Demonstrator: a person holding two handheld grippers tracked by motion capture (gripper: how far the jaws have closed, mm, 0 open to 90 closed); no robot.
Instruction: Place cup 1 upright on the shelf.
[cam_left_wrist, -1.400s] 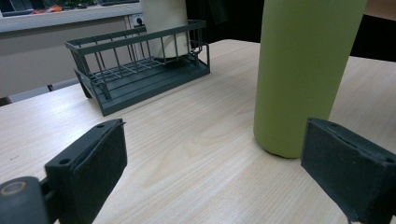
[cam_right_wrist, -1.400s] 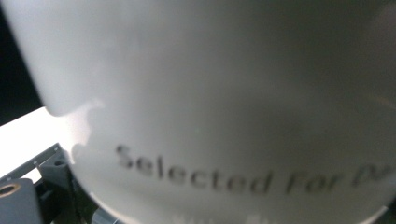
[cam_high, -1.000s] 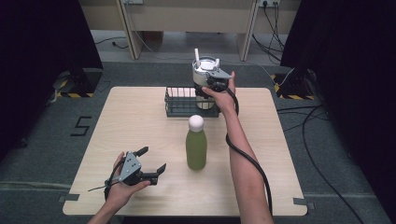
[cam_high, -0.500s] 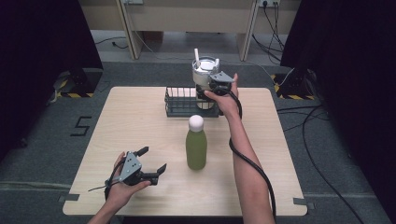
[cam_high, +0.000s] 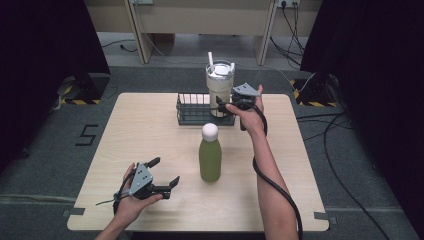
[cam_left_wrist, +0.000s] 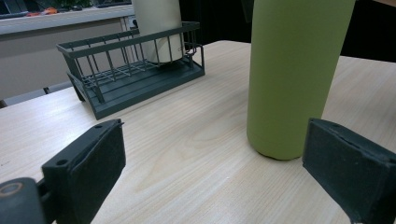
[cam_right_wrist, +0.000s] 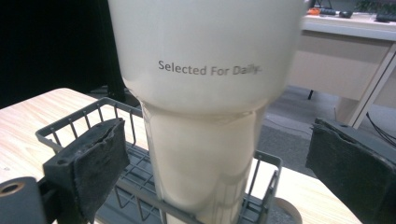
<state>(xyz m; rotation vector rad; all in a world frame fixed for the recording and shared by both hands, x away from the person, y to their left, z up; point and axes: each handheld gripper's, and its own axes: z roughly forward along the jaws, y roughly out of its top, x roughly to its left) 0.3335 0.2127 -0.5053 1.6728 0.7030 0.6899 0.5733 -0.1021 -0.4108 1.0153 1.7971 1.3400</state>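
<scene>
right gripper (cam_high: 223, 105) sits spread, jaws either side of the cream tumbler (cam_high: 219, 86), already standing in the wire rack (cam_high: 192, 117); green bottle (cam_high: 210, 159) looks next; left gripper (cam_high: 164, 175) spread too, empty

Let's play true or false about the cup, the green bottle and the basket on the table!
1. The cream tumbler stands in the wire basket. True.
2. The green bottle lies on its side. False: it stands upright on the table.
3. The right gripper squeezes the tumbler. False: its jaws are open, apart from it.
4. The left gripper has open jaws with nothing between them. True.
5. The bottle has a white cap. True.
</scene>
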